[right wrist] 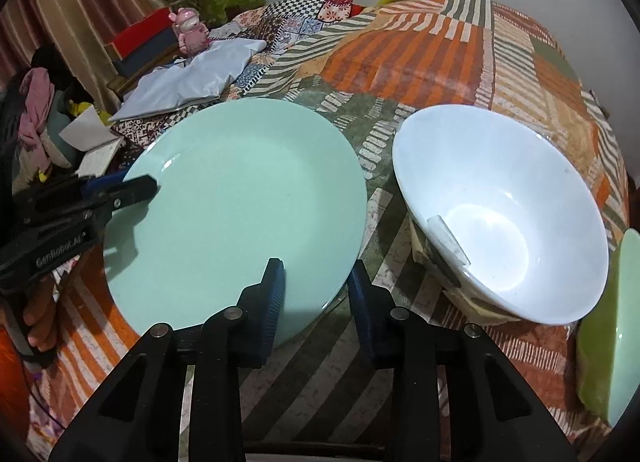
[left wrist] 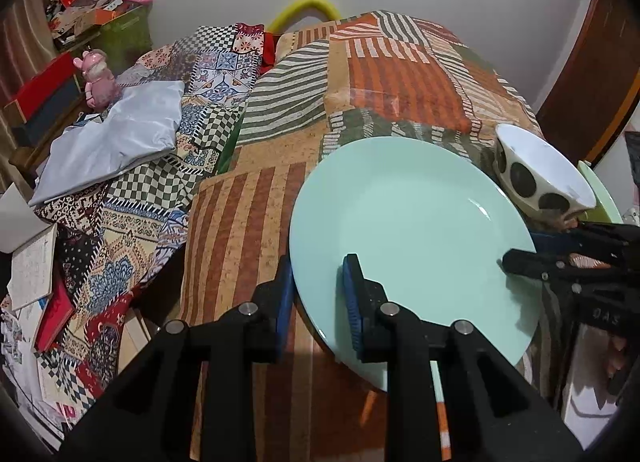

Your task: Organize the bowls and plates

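1. Here the mint-green plate [left wrist: 404, 230] lies flat on the patchwork-covered counter [left wrist: 360, 82], and both tongs straddle its rim from opposite sides.
2. The left tongs [left wrist: 320, 294] stand open: one blue-padded finger sits over the plate's near face, the other outside the rim above the cloth, with the edge in the gap between them and not pinched.
3. The right tongs [right wrist: 316, 290] are likewise open around the plate's [right wrist: 240, 198] edge, one finger over the plate and the other beside it over the striped cloth; in the left wrist view they reach in from the right [left wrist: 520, 262].
4. In the right wrist view the left tongs [right wrist: 136, 190] reach in from the left across the plate's far rim.
5. Being round, the plate has no long axis; its eating face points up, and nothing lies on it.
6. Just beside the plate stands a white bowl with dark spots outside [right wrist: 504, 218], tilted so its mouth leans toward the right wrist camera; a small pale tab rests on its near rim, otherwise it holds nothing.
7. A second pale green dish [right wrist: 612, 326] shows at the right edge, just beyond the bowl.
8. Farther off, a grey folded cloth [left wrist: 116, 138] and a pink figurine [left wrist: 98, 78] sit on the left side.
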A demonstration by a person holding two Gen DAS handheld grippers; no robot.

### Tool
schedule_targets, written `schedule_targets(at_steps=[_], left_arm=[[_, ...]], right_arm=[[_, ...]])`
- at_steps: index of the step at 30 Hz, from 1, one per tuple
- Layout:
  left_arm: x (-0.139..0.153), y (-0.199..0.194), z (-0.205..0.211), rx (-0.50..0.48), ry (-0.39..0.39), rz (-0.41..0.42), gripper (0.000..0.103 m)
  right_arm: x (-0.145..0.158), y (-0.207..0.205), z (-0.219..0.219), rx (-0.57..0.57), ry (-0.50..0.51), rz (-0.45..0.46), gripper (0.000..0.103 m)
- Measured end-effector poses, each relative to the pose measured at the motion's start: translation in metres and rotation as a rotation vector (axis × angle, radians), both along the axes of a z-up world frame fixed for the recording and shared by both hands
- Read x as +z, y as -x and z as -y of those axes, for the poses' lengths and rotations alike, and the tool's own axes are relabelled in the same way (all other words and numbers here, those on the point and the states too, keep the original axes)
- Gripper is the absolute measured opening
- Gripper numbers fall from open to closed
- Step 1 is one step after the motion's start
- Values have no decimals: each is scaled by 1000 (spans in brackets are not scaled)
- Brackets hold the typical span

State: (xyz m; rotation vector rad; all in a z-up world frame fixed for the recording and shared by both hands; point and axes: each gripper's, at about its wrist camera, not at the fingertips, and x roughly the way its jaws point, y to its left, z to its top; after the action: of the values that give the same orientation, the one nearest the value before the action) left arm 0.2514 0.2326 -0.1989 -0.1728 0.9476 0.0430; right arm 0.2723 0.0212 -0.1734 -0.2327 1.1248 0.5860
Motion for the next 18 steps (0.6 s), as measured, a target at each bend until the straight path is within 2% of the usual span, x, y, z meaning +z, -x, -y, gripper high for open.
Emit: schedule_targets(at_steps=[4,12,15,18], left_arm=[[5,20,-1,1,16,-7,24],[8,69,-6,17,34,-22,24],[5,72,-6,6,26,-25,24],[1,69,-9,22,60,-24,24]], right_arm=[[2,6,-1,24,-15,-36,30],[2,31,-15,143,2,-40,29],[-1,28,-16,143,1,-44,29],[-5,21,-15,119,-27,-76,29]])
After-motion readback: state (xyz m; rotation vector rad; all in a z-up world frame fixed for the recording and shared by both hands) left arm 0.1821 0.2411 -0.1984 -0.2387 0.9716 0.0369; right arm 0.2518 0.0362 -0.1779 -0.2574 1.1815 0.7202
